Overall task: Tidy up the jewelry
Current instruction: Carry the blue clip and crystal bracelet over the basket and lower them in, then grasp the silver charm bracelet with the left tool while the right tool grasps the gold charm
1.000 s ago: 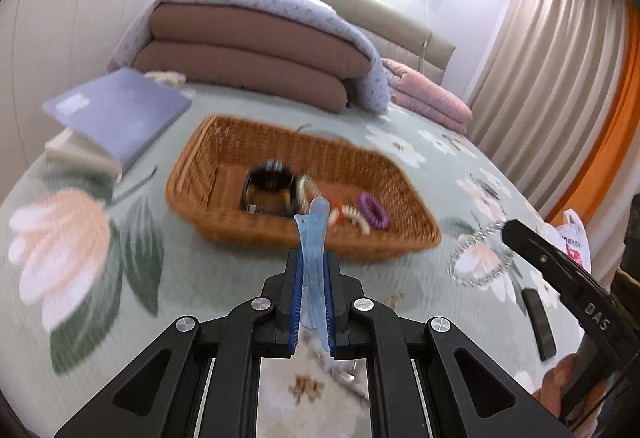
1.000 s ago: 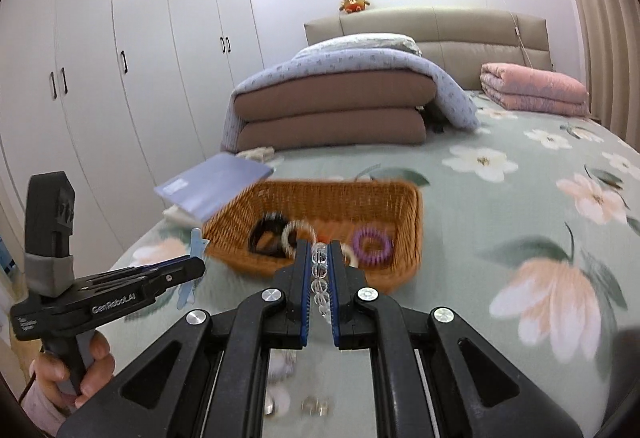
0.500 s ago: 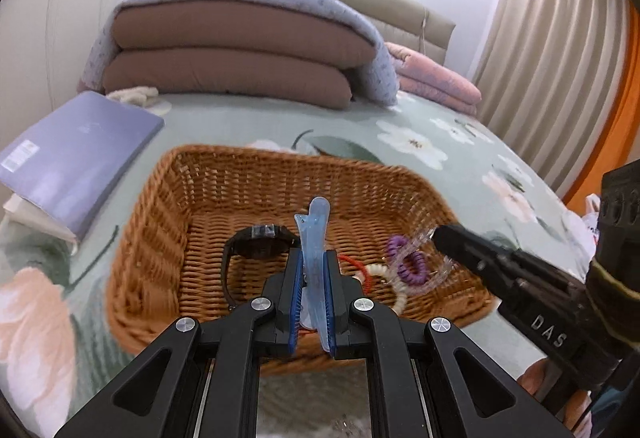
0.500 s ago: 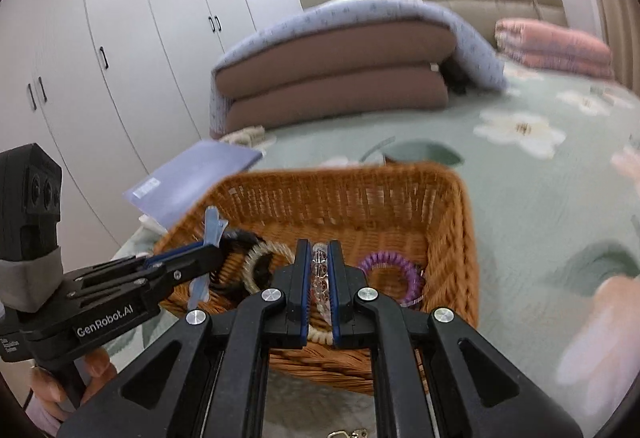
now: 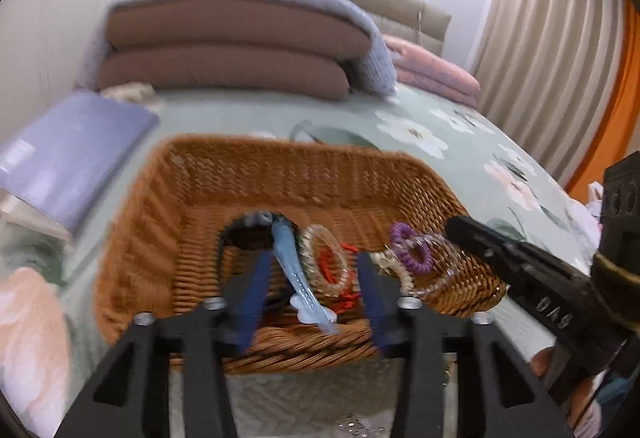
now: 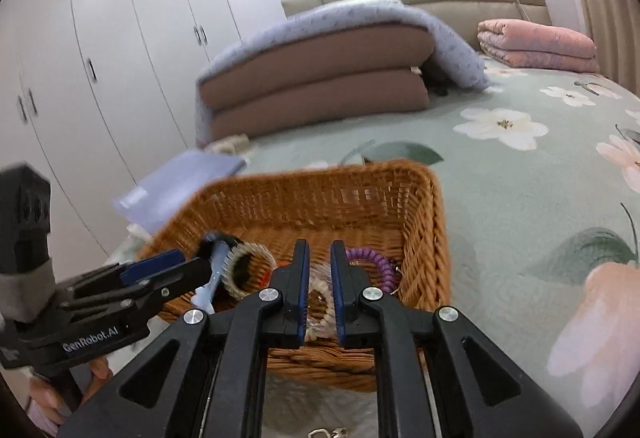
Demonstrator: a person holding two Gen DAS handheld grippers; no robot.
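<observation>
**Two more pieces going into the basket**

Over the near rim of the wicker basket (image 5: 280, 352) we hold both grippers at once. Our left gripper (image 5: 310, 278) has its fingers spread wide, and the pale blue hair clip (image 5: 294, 270) lies loose between them, its tip resting on the near rim and its body slanting back onto the black watch (image 5: 248, 236) near the basket's left wall. We judge that piece delivered.

Our right gripper (image 6: 320, 270) is only partly parted. The clear bead bracelet (image 6: 318, 302) sits in the gap between its blue pads, just inside the near rim; whether the pads touch it we cannot tell. From the left view the same bracelet drapes across the near right corner, overlapping the purple coil tie (image 5: 412, 252).

Already lying on the basket floor are a beaded bangle (image 5: 324, 262) over something red (image 5: 328, 270), a cream bead strand (image 5: 394, 270), the purple coil and the watch, all crowded along the near edge, while the far half is bare.

So most of the collecting looks done. What remains, as we read it, is letting the bracelet drop fully, drawing both grippers clear, and fetching the small metal piece (image 6: 326, 432) glinting on the bedspread (image 6: 520, 177) just in front of the basket's near rim.
</observation>
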